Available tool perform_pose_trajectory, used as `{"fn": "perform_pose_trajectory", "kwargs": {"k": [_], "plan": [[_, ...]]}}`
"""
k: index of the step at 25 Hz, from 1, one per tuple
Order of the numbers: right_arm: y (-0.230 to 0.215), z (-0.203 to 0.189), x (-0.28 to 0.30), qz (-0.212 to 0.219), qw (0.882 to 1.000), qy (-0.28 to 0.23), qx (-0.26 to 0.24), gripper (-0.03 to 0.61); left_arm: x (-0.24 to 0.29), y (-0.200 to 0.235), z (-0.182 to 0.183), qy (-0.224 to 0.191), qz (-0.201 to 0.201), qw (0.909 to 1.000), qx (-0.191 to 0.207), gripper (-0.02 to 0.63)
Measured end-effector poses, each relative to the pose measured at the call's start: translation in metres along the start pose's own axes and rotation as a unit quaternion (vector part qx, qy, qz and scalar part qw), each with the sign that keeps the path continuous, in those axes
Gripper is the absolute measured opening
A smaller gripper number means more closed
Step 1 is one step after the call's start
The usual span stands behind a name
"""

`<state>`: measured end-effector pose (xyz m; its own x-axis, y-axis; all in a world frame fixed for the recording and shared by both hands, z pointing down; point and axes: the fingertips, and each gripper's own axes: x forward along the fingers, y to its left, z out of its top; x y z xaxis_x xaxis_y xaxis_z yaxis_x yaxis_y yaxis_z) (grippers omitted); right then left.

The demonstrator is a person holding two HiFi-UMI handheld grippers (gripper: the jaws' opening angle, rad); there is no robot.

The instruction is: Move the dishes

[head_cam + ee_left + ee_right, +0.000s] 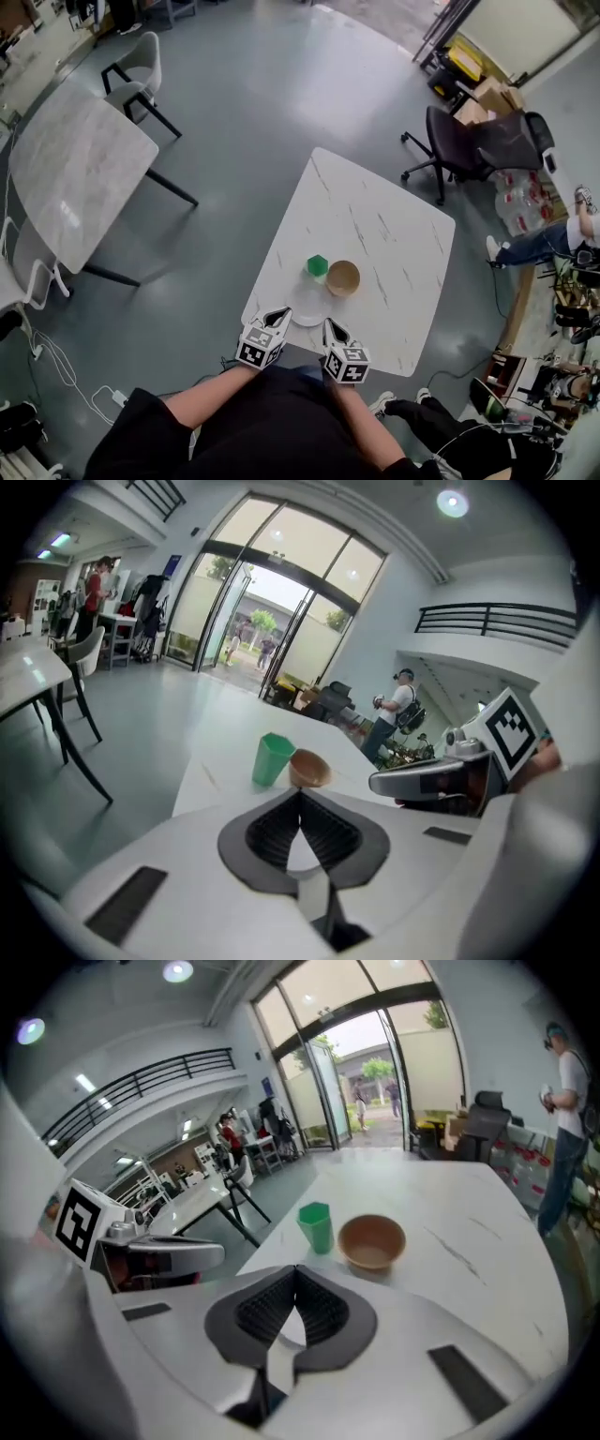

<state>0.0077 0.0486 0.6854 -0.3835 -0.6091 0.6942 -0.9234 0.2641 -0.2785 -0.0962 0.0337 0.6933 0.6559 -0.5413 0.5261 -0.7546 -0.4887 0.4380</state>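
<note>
A green cup and a tan bowl stand side by side on the white marble table. A small white plate lies nearer me, by the front edge. My left gripper is at the plate's left side and my right gripper at its right side. Both hover close to it with jaws shut and nothing between them. In the left gripper view the cup and bowl lie beyond the closed tips. The right gripper view shows the cup and bowl past its tips.
A second marble table with a light chair stands to the left. A black office chair and boxes are at the far right, where a person's legs show. Cables lie on the floor at the near left.
</note>
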Motion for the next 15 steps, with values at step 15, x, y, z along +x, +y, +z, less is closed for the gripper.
{"fn": "perform_pose_trajectory", "kwargs": {"k": [15], "plan": [[0.051,0.071,-0.17,-0.004,0.964,-0.253,-0.079,0.017,-0.082,-0.139,0.053,-0.141,-0.013,0.9806,0.136,0.018]]}}
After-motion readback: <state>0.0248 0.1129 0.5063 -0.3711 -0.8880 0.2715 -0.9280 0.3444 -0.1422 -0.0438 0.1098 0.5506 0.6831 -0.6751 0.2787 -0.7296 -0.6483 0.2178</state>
